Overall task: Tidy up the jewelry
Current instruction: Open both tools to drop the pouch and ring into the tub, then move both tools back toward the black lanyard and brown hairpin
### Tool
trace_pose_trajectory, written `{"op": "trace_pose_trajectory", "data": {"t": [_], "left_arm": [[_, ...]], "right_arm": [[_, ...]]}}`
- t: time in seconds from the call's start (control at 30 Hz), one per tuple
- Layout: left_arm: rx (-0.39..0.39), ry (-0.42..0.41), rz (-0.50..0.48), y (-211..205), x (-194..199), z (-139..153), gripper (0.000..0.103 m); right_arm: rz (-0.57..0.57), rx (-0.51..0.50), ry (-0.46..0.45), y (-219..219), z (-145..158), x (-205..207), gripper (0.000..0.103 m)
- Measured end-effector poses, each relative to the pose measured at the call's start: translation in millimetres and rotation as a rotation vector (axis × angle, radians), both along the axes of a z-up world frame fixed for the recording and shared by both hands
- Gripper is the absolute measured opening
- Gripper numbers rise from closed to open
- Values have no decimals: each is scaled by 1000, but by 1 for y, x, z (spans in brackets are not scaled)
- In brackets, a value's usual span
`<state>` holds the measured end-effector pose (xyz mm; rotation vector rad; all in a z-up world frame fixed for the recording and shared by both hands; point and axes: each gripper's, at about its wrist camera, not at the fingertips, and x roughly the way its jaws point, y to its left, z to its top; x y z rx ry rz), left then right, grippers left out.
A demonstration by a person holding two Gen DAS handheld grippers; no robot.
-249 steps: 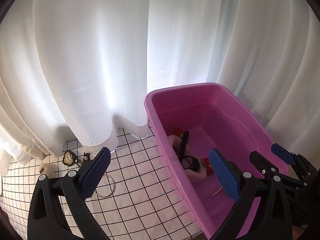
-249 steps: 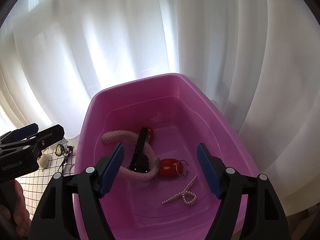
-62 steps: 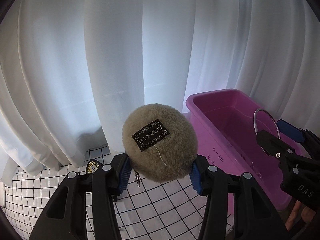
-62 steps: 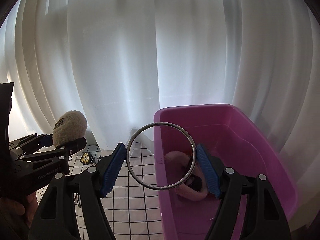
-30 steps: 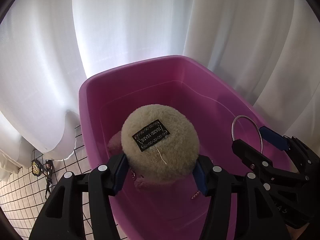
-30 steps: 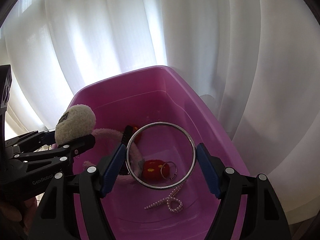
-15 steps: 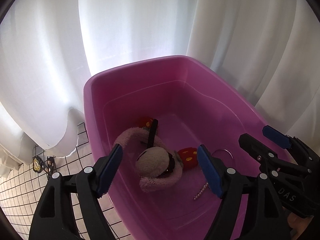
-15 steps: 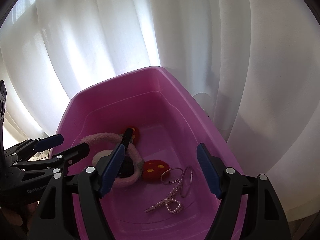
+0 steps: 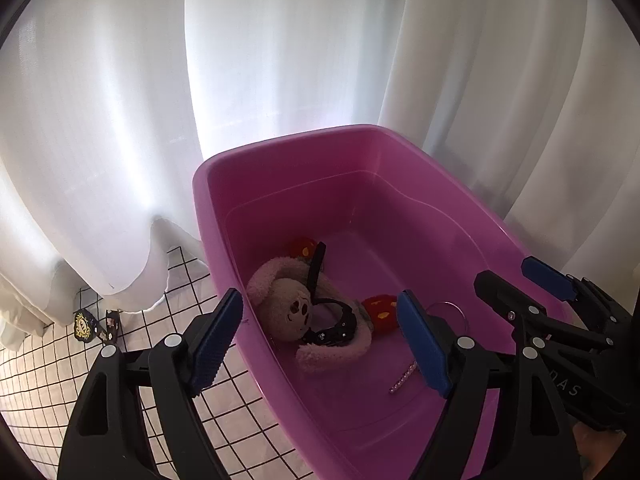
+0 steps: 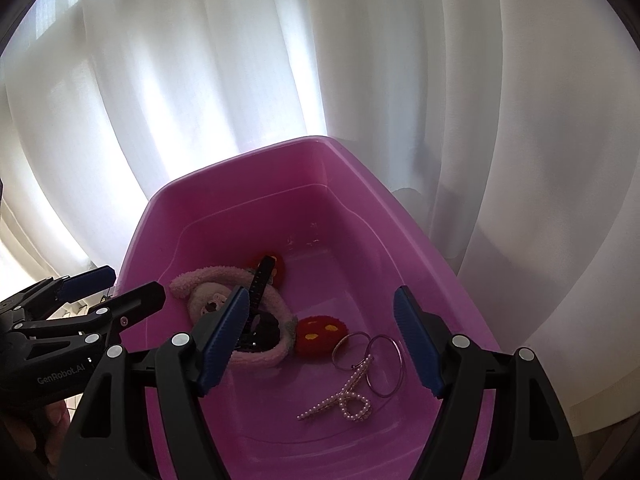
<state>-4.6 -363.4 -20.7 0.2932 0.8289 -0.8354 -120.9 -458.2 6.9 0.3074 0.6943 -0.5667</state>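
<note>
Writing: "GenRobot.AI" reads in white on the body of the left gripper (image 10: 84,294) as the right wrist view catches it; on the right gripper (image 9: 520,284), seen from the left wrist, only the letters "DAS" show.
Left gripper (image 9: 320,332): fingers spread wide, nothing between them, held above the near left rim of the pink bin (image 9: 280,152).
Right gripper (image 10: 320,336): also spread and holding nothing, over the bin's near end.
Bin contents: a pink fluffy headband (image 10: 280,350) curling round a beige plush puff (image 9: 290,310), a black clip (image 10: 260,278) lying across them, two red felt pieces (image 10: 318,330) (one near the far wall, one mid-floor).
Only from the right wrist: the silver bangle (image 10: 386,366) lying on the bin floor just beside a smaller ring (image 10: 350,350), and the whole pearl hair clip (image 10: 344,398) touching both.
Only from the left wrist: the white gridded cloth (image 9: 48,364) left of the bin, with a black-and-gold badge (image 9: 85,325) and a small dark item beside it at the foot of the white curtain (image 9: 120,120); the pearl clip is just a short beaded end here.
</note>
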Motion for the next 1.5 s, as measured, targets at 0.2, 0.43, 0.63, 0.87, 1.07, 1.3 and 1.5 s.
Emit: {"op": "trace_pose_trajectory", "data": {"t": [0.2,0.43,0.63,0.87,1.07,1.3,1.5], "left_arm": [[-14,-23,28,20,2,11,78],[-59,-40,75,61,8,26,82],[-96,-65,138,117,21,43,90],[-95,-97,268,203,39,45,96],[-44,-80,394,278,60,22,96],[-5,11,516,342,77,-18,96],[18,70,494,338,75,-62,96]], "right_arm": [[17,-18,-3,20,7,4,71],[53,-50,-13,53,20,15,72],[143,-70,-34,99,29,37,72],[279,-82,-45,156,32,73,72],[378,-78,-19,197,21,100,72],[447,-32,25,227,-7,126,72],[484,23,70,239,-40,164,72]]}}
